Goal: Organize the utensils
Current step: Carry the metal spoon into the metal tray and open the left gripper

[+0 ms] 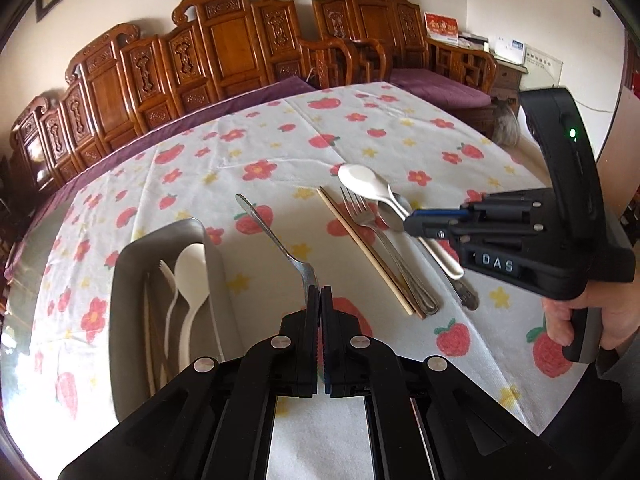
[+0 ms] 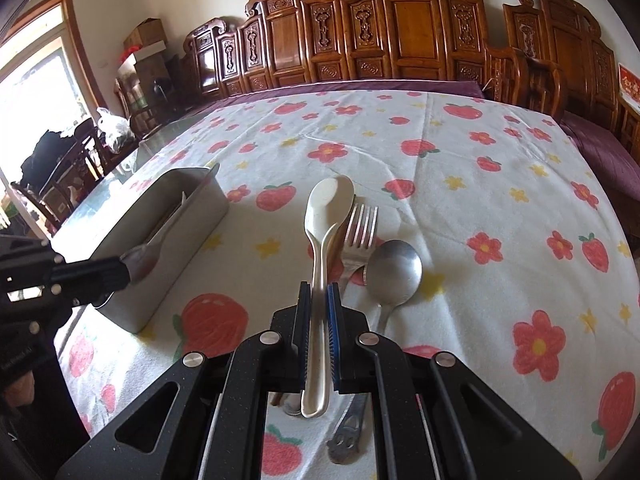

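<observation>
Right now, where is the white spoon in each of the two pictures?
Left wrist view: the white spoon lies right of centre, its handle running to the right gripper.
Right wrist view: the white spoon is at centre, its handle between the near fingers and its bowl pointing away.
Shared landmark: the grey box is left of the spoon in both views.

Two wrist cameras, low over your table [image 1: 360, 128]

Your left view looks along its tongs [image 1: 320, 300] from close above the cloth; your right view does likewise, and both share the grey bin [image 1: 120, 300] and carved bench [image 1: 224, 44].
</observation>
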Action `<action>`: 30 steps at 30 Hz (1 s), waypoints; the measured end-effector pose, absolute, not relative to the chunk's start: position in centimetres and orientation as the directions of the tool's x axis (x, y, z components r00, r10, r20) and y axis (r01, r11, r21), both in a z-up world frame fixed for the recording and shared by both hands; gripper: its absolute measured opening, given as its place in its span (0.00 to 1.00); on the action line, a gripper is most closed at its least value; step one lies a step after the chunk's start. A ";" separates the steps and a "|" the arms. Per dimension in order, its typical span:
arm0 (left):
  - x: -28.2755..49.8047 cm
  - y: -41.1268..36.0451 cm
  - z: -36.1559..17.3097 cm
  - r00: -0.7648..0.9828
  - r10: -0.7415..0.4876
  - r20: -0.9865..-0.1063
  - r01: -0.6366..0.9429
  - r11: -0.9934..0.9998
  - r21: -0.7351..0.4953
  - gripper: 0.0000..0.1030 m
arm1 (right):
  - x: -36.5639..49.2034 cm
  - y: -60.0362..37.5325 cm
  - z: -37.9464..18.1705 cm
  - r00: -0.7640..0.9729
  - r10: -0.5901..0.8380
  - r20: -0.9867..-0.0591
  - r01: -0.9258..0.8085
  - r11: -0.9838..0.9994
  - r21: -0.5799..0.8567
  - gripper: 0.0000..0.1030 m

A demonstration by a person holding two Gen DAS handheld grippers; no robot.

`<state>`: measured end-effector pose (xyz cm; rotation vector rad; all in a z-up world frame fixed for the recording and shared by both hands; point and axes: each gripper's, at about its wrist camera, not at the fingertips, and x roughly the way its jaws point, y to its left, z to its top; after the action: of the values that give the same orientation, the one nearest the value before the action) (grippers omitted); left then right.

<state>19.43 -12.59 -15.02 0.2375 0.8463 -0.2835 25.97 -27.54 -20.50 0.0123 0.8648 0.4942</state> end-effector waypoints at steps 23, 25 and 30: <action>19.7 -3.6 -12.9 0.650 -0.161 -0.743 0.290 0.956 0.047 0.00 | 23.5 -23.4 -19.2 0.566 0.398 -0.722 -0.440 0.887 0.144 0.09; 20.0 -2.8 -13.4 0.638 -0.162 -0.752 0.291 0.956 0.041 0.00 | 23.5 -23.1 -19.3 0.561 0.396 -0.727 -0.445 0.885 0.138 0.09; 20.6 -1.4 -15.1 0.611 -0.167 -0.774 0.287 0.958 0.020 0.00 | 23.6 -23.1 -19.6 0.557 0.392 -0.732 -0.447 0.885 0.133 0.09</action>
<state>20.56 -1.35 -15.14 0.1471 0.8762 -0.2631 23.60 -23.07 -19.57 -0.0708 0.8460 0.4952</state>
